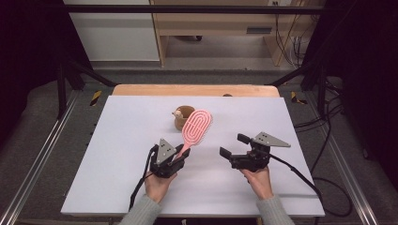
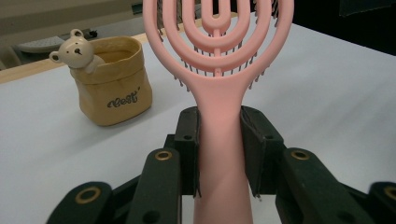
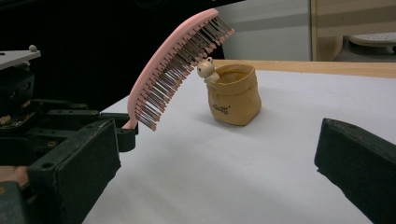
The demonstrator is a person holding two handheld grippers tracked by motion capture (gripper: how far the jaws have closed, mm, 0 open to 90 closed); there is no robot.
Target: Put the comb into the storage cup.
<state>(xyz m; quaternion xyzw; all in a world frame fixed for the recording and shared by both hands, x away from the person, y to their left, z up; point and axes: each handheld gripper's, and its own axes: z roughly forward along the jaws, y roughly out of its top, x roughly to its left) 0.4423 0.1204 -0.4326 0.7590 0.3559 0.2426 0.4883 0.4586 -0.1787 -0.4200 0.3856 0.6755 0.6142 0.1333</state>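
Note:
A pink hairbrush (image 1: 197, 125) with an open looped head sticks up and away from my left gripper (image 1: 174, 157), which is shut on its handle (image 2: 219, 135); both black pads press the handle's sides. Its bristles (image 3: 175, 70) face the table. Just beyond the brush head stands a small tan pot (image 1: 182, 117) with a little bear figure (image 2: 74, 46) on its rim; the brush is in the air, apart from the pot (image 3: 236, 95). My right gripper (image 1: 233, 146) hovers to the right of the brush, open, with nothing between its fingers (image 3: 74, 163).
The white tabletop (image 1: 117, 154) has a wooden strip (image 1: 197, 90) along its far edge. Dark metal frame rails (image 1: 37, 154) run along both sides. Cables (image 1: 324, 183) trail off to the right. A wooden shelf unit (image 1: 216, 23) stands on the floor beyond the table.

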